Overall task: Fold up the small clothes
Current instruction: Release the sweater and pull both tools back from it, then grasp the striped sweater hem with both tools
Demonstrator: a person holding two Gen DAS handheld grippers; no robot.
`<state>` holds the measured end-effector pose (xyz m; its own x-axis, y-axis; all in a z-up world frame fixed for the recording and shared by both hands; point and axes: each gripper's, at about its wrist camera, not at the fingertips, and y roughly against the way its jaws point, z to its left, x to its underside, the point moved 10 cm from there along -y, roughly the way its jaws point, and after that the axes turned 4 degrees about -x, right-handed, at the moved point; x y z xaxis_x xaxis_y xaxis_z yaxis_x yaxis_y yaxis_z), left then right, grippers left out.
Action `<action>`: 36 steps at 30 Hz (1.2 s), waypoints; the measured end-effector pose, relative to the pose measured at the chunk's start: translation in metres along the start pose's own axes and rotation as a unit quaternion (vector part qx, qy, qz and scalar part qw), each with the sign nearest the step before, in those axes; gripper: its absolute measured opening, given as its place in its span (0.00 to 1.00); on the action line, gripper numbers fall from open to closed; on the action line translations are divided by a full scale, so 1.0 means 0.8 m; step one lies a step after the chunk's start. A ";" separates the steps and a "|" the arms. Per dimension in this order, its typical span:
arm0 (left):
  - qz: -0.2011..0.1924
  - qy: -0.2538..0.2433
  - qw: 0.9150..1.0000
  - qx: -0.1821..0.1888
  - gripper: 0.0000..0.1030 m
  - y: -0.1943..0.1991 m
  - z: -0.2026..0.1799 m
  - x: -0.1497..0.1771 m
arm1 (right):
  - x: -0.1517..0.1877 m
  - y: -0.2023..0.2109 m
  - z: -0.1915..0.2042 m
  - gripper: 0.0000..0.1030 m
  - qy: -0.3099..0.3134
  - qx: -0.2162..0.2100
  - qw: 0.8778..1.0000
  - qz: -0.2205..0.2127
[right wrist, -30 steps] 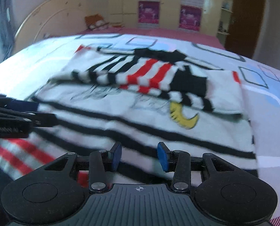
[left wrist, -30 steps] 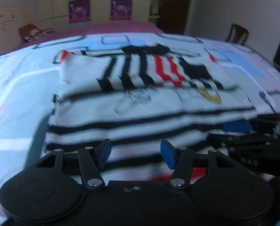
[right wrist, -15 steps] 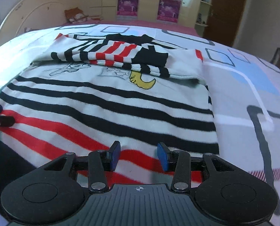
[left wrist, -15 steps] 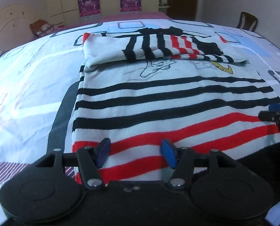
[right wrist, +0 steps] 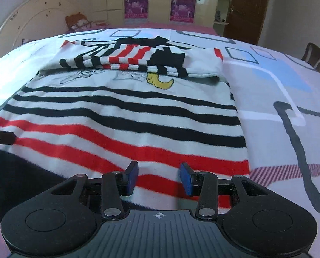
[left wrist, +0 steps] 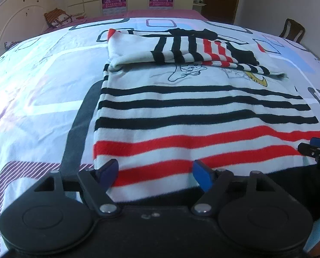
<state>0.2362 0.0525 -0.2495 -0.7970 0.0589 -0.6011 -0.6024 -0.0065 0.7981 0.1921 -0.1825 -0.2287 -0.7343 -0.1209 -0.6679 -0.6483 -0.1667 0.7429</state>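
Both tongs [left wrist: 155,172] [right wrist: 158,176] farther back from sweater [left wrist: 203,116] hem.

The left tongs [left wrist: 155,175] are black plastic with two big round discs at the bottom. Thin black arms go up to two blue pads [left wrist: 201,175]. Shiny silver screws hold the arms. The right tongs [right wrist: 158,177] look the same, with blue pads [right wrist: 185,178], and have a grey ridged plate with a small cross mark.
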 end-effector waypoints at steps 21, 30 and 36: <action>0.020 0.044 0.998 0.037 0.74 0.042 0.030 0.056 | 0.053 0.068 -0.026 0.41 -0.061 0.031 0.998 -0.005; 0.027 0.066 0.996 0.051 0.70 0.048 0.044 0.078 | 0.079 0.081 -0.050 0.41 -0.092 0.047 0.995 0.003; 0.031 0.069 0.994 0.080 0.62 0.049 0.035 0.082 | 0.085 0.083 -0.040 0.41 -0.116 0.013 0.993 0.009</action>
<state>0.1617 0.0838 -0.2562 -0.8370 -0.0744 -0.5421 -0.5467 0.1532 0.8232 0.1055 -0.2330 -0.2265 -0.7708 0.1048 -0.6284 -0.6371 -0.1399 0.7580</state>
